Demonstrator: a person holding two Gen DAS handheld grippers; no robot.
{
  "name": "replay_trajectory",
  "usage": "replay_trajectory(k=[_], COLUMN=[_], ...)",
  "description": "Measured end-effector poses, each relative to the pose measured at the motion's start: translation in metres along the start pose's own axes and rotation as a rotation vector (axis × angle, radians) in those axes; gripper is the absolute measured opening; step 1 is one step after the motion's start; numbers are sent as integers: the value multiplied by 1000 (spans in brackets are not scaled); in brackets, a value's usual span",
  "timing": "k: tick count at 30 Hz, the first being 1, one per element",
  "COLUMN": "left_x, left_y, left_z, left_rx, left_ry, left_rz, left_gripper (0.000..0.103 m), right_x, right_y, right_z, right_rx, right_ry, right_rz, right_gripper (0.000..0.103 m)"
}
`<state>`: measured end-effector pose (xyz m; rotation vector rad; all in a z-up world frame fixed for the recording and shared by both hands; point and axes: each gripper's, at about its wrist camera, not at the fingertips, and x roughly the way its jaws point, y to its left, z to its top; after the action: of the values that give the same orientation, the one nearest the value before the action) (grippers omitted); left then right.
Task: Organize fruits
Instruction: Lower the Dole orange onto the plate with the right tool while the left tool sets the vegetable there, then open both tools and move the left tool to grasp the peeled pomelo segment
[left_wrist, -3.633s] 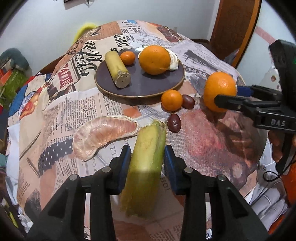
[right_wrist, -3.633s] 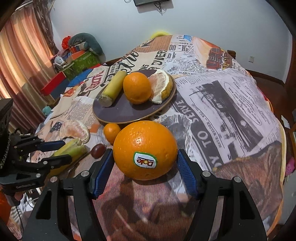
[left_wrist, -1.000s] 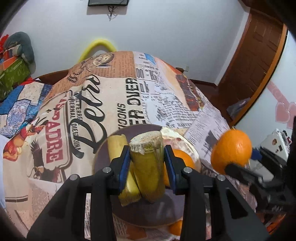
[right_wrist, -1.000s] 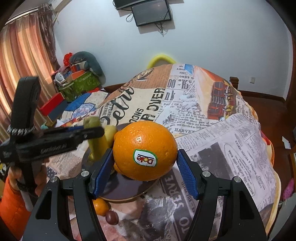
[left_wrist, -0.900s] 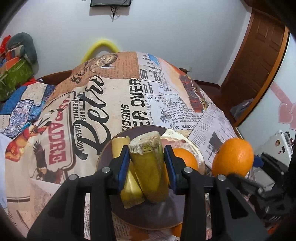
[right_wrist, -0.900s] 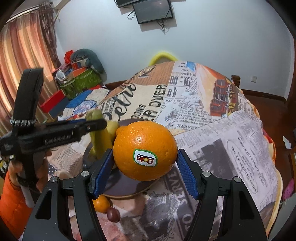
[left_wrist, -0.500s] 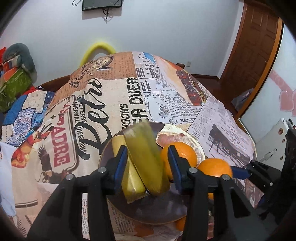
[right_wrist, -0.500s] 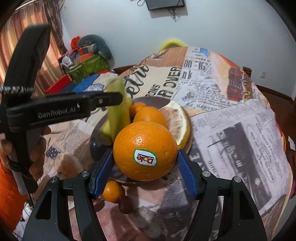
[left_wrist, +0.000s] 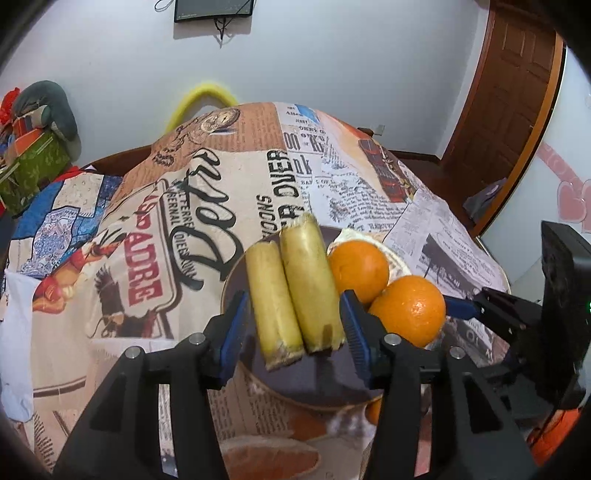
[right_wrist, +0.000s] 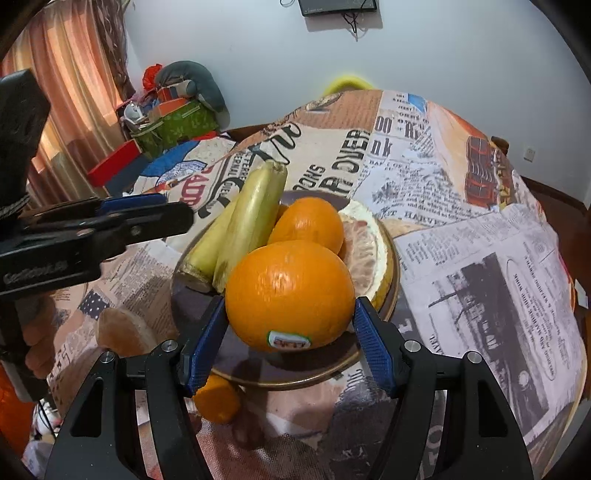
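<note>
The dark round plate (left_wrist: 306, 384) (right_wrist: 295, 373) holds two yellow-green sugarcane pieces (left_wrist: 310, 291) (right_wrist: 251, 225), an orange (left_wrist: 358, 269) (right_wrist: 308, 223) and a peeled pomelo segment (right_wrist: 364, 254). My left gripper (left_wrist: 293, 332) is open, its jaws spread wide of both cane pieces lying on the plate. My right gripper (right_wrist: 288, 343) has jaws parted around a large stickered orange (right_wrist: 290, 293) (left_wrist: 408, 310) resting on the plate's near side; a small gap shows on each side.
A small tangerine (right_wrist: 218, 398) lies on the newspaper-print tablecloth (right_wrist: 480, 295) just before the plate. A peeled pomelo segment (left_wrist: 269, 458) (right_wrist: 125, 332) lies on the cloth near the left gripper. The table's edge falls away at right.
The left gripper set its cane piece down beside the other and opened. The right gripper lowered the stickered orange onto the plate and loosened its jaws.
</note>
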<state>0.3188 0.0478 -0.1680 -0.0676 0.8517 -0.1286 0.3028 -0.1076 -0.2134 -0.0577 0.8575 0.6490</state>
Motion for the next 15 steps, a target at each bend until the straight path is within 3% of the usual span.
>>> replay_trajectory(k=[12,15], left_x=[-13,-21], left_y=[10,13], left_z=[-20,-24], left_rx=[-6,-5], left_ry=[24,20], left_rz=[25,32], left_gripper=[52,57], right_x=[6,2], right_y=[1,1], right_z=[-5,-6], right_rx=[15,34], right_ry=[71,84], right_rz=[-8,-1], right_gripper=[67,67])
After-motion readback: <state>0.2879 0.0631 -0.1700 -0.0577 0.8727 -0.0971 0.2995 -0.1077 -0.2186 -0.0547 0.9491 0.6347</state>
